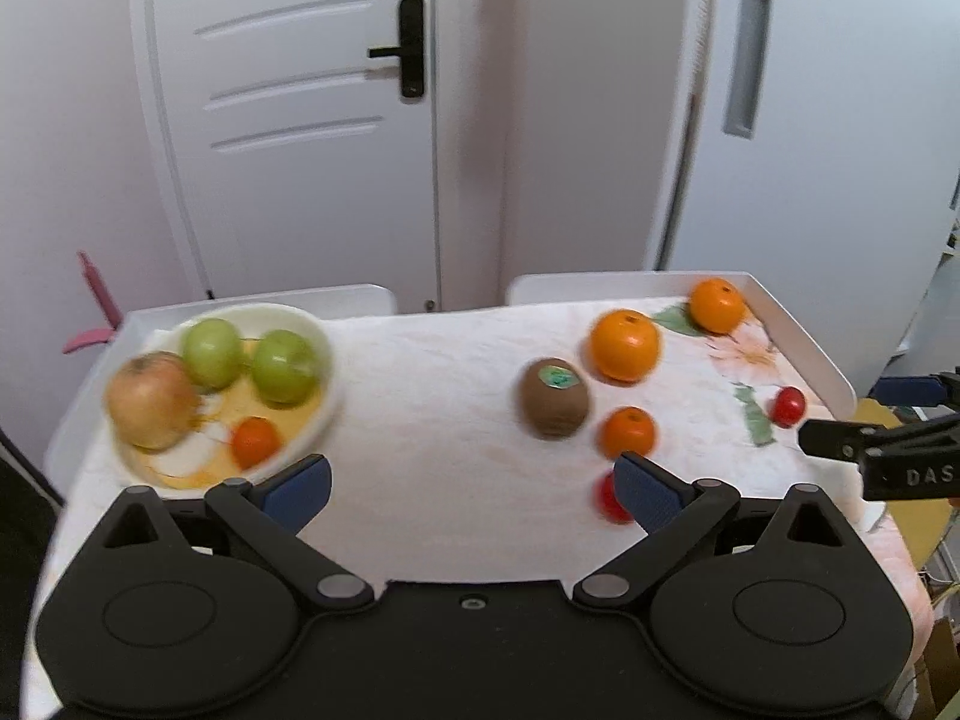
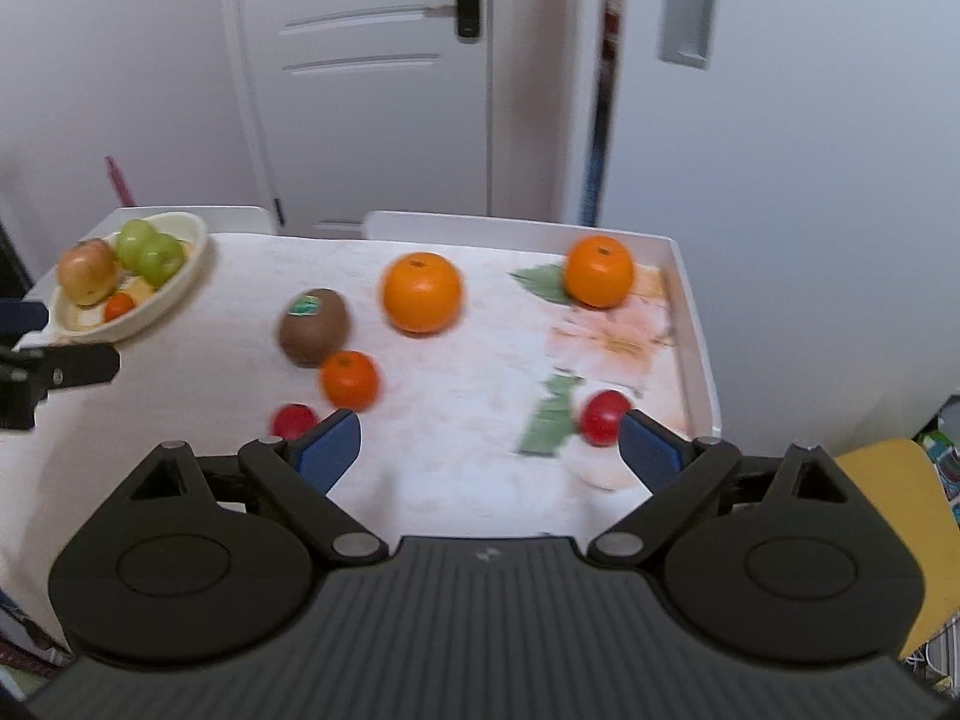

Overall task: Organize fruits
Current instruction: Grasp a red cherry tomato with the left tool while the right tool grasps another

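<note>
Biggest risk here honestly: knocking a round fruit and sending it rolling across the white floral cloth, since nothing stops it short of the raised white tray rim. Left gripper wide open, empty, small red tomato peeking just behind its right finger. Right gripper also wide open, second small red tomato touching or just beside its right fingertip, off-centre, not between the jaws. Cream plate of apples far left

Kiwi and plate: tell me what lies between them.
Only bare tablecloth separates the kiwi from the plate, clearest in the right wrist view.
</note>
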Available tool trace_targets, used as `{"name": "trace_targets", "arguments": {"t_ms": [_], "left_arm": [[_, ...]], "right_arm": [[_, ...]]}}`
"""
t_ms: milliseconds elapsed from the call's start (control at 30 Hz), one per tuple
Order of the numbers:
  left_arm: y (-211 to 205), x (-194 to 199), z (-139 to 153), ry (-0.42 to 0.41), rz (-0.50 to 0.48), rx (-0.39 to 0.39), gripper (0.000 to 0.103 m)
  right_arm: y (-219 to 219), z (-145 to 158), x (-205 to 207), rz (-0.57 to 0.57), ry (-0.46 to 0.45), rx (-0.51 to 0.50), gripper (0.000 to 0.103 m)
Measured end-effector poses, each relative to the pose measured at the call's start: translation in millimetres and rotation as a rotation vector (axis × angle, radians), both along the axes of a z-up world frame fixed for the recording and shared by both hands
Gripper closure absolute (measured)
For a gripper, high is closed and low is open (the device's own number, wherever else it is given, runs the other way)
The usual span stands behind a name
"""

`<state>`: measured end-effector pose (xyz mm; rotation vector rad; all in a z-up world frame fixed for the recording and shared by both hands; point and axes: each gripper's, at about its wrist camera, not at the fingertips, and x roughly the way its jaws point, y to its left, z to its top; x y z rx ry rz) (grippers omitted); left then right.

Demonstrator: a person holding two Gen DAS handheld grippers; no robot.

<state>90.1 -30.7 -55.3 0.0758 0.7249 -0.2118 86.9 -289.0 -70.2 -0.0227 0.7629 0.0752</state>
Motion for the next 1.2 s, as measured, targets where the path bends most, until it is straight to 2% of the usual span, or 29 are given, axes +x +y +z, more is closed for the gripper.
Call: {"name": "trace_targets", "arguments": {"t_ms": [167,233,467,533,867,933,1200], "left_arm": [[-38.6,6.8,-23.4,0.008,-0.033,0.002,0.005],[-50.8,11.0,-34.1,0.020,-0.046,0.004,0.011],[-77.5,21.5,-68.3,0.043,-0.045,0.033,0.021],[-82.9,24.4,-76.1,0.053,-0.048,0.050,0.033],[-90.4,35.4,-88.9,0.064,-0.037,0.050,0.058],[-91.7,36.7,-89.1,0.063,-0.040,0.047,0.068],[-93.2,37.8,-89.3,0.060,-0.047,0.050,0.069]], "right_arm": [[-18.3,-18.2,7.9,-0.034,0.003,0.019,0.000],[-22.9,-26.8,11.0,-0.047,0.004,0.027,0.000],[-29.3,-50.1,23.5,-0.031,0.012,0.037,0.001],[-28.6,-55.3,28.1,-0.026,0.018,0.042,0.005],[-26.7,-73.2,47.2,-0.065,0.025,0.032,0.018],[-27.9,-75.0,50.6,-0.080,0.026,0.028,0.020],[-29.6,-78.5,61.0,-0.115,0.024,0.015,0.030]]}}
